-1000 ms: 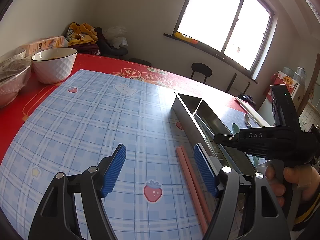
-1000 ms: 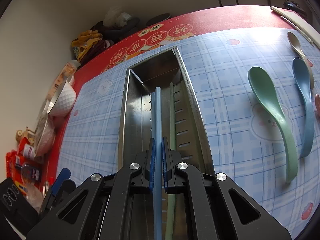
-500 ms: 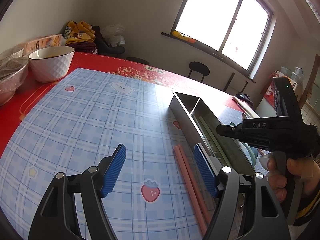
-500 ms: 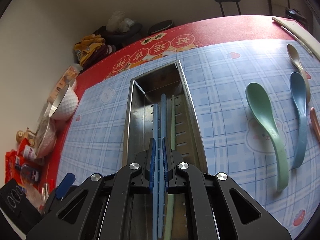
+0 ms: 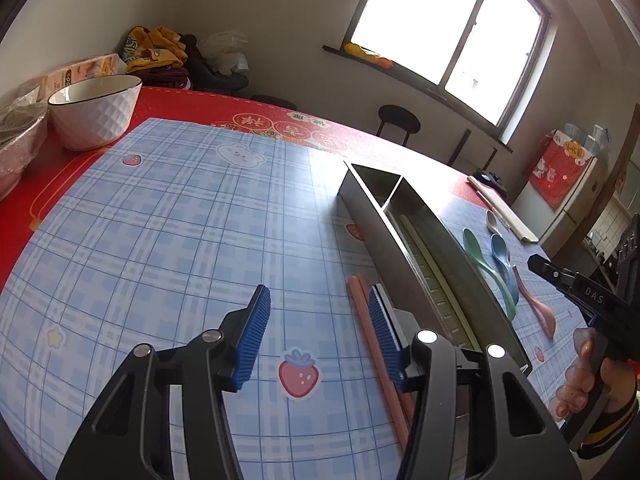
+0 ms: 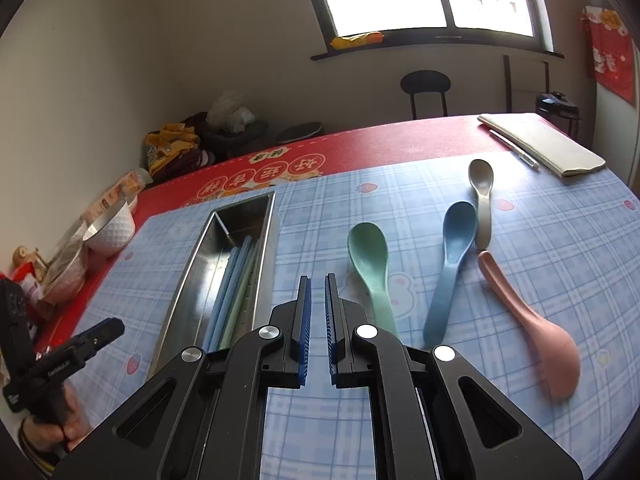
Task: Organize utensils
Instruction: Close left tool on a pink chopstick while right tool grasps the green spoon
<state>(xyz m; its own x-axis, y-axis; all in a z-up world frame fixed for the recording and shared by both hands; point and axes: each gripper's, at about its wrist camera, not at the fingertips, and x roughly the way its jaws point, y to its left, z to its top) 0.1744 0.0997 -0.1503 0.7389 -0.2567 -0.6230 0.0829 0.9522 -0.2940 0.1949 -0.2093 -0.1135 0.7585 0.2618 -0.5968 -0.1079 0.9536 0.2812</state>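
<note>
A long steel tray lies on the blue plaid mat; it also shows in the left wrist view. Blue chopsticks and green chopsticks lie inside it. Pink chopsticks lie on the mat left of the tray, beside my left gripper's right finger. My left gripper is open and empty. My right gripper is slightly open and empty, above the mat between the tray and a green spoon. A blue spoon, grey spoon and pink spoon lie to the right.
A white bowl and a plastic-wrapped bowl stand at the table's left end. A folded cloth with a pen lies at the far right. A stool stands beyond the table.
My right gripper let go of the blue chopsticks, which now lie in the tray, and moved right and back out of the tray. My left gripper stayed open and barely moved.
</note>
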